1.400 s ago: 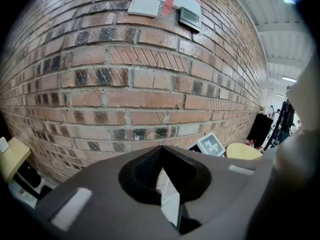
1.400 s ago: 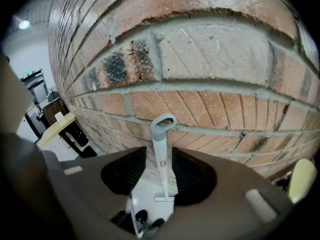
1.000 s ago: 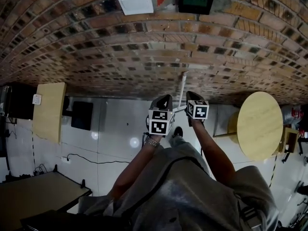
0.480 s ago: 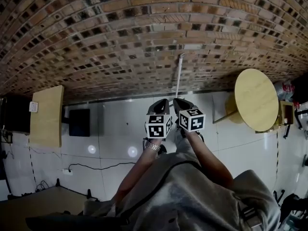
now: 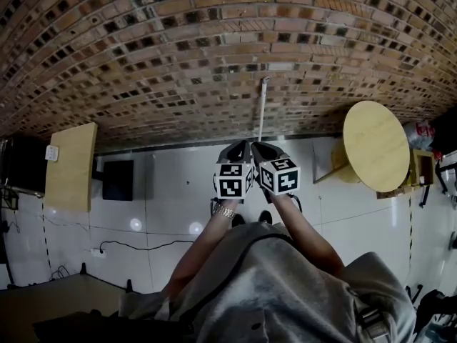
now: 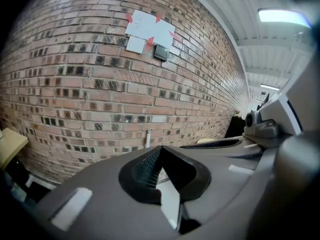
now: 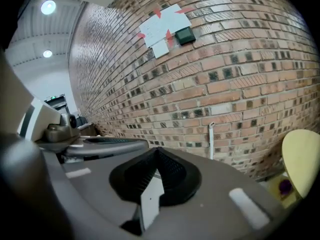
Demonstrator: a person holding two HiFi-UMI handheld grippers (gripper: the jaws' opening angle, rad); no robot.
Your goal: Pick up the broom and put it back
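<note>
The broom's white handle (image 5: pixel 262 109) leans upright against the brick wall, just beyond both grippers; its lower end is hidden behind them. It also shows as a thin white stick in the left gripper view (image 6: pixel 148 138) and in the right gripper view (image 7: pixel 211 139). My left gripper (image 5: pixel 239 148) and right gripper (image 5: pixel 261 151) are held side by side, almost touching, pointing at the wall below the handle. The left gripper's (image 6: pixel 159 149) jaws meet with nothing between them. The right gripper's (image 7: pixel 158 151) jaws are likewise shut and hold nothing.
A round yellow table (image 5: pixel 376 145) stands right of the broom, and a rectangular wooden table (image 5: pixel 71 166) at the left with a black box (image 5: pixel 118 179) beside it. A cable (image 5: pixel 136 245) runs across the white floor. Papers and a small black device (image 7: pixel 185 35) hang on the wall.
Both grippers have moved forward toward the wall and the broom handle. The right gripper has drawn in beside the left one. The view has tipped further up the wall.
</note>
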